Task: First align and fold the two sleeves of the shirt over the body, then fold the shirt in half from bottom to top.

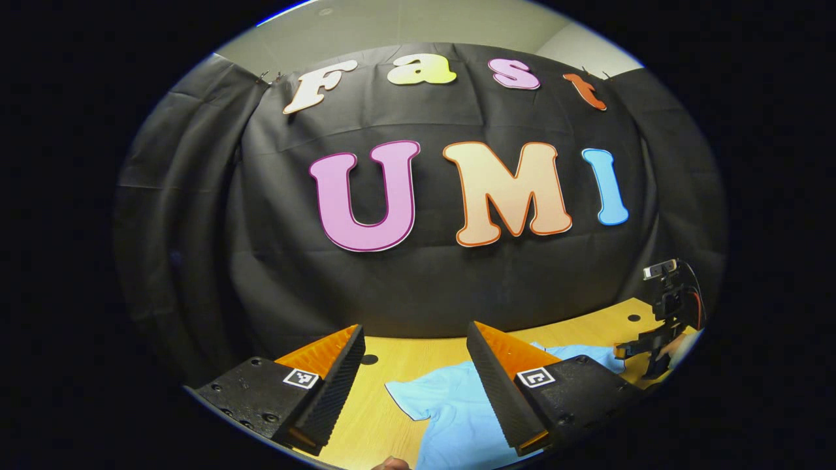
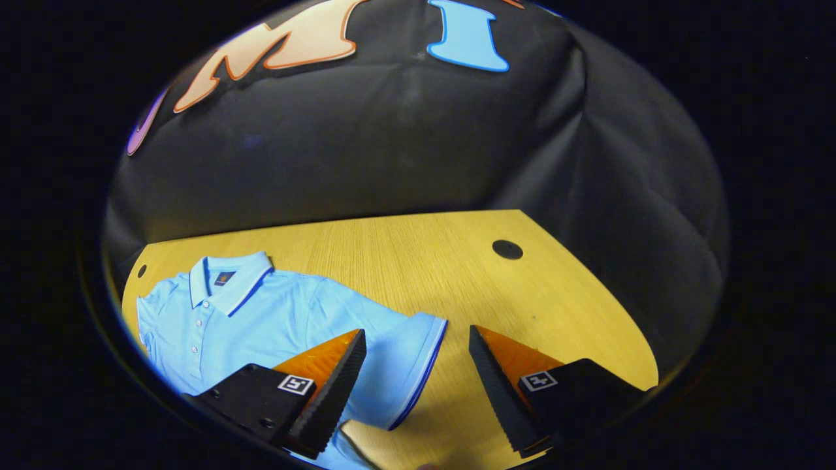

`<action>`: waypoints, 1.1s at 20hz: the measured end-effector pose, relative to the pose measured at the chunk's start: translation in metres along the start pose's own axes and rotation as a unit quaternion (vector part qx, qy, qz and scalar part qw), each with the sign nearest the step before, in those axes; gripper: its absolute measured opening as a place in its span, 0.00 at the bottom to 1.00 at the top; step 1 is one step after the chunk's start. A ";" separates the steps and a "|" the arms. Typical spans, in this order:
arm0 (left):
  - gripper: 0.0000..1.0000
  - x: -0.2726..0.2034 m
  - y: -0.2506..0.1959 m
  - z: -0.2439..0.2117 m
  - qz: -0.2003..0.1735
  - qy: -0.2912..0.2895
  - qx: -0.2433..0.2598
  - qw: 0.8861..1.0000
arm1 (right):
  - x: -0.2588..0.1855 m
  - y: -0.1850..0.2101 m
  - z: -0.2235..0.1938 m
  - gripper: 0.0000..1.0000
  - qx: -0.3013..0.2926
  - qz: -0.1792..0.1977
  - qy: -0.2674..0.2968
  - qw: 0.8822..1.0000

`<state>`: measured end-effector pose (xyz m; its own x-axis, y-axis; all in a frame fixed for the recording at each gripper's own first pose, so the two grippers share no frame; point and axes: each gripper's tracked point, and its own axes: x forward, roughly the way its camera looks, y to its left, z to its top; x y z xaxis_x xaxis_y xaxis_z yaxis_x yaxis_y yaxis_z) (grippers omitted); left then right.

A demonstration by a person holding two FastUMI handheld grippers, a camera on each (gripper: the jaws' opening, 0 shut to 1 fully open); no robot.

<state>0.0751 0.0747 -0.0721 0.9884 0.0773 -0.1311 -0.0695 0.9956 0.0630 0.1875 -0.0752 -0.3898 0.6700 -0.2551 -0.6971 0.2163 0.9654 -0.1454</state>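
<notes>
One light blue short-sleeved polo shirt (image 2: 261, 320) lies flat and unfolded on the yellow wood-grain surface (image 2: 418, 261), its collar toward the black cloth wall (image 2: 392, 143) at the far edge. In the right gripper view, the shirt fills the left part of the surface, while the right part, out to the angled edge, is bare wood with one round dark hole (image 2: 507, 249); a second small hole (image 2: 142, 270) sits near the left corner beyond the shirt's shoulder. One sleeve (image 2: 405, 365) with a darker blue hem reaches out between the fingers of the right tool (image 2: 418, 385), which hangs above it wide open and grips nothing. In the left gripper view, the left tool (image 1: 415, 385) is likewise spread wide and empty, above the other sleeve (image 1: 418, 398), which spreads toward a bare strip of wood. Farther right in that view, the other tool shows at the surface's far edge, beside the cloth.
</notes>
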 end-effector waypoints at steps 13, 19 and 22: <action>0.94 0.004 0.010 -0.013 0.017 0.018 -0.007 1.000 | 0.015 0.019 -0.033 0.45 0.049 0.035 0.067 0.996; 0.94 0.005 0.020 -0.013 0.027 0.013 -0.003 1.000 | 0.004 0.046 -0.014 0.07 0.097 0.092 0.062 0.989; 0.94 0.006 0.023 -0.015 0.031 0.017 -0.005 0.999 | -0.013 0.069 0.003 0.07 0.104 0.117 0.039 0.987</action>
<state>0.0776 0.0993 -0.0865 0.9771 0.1404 -0.1598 -0.1320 0.9893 0.0624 0.1955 -0.0056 -0.3887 0.6644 -0.0140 -0.7472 0.2089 0.9634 0.1678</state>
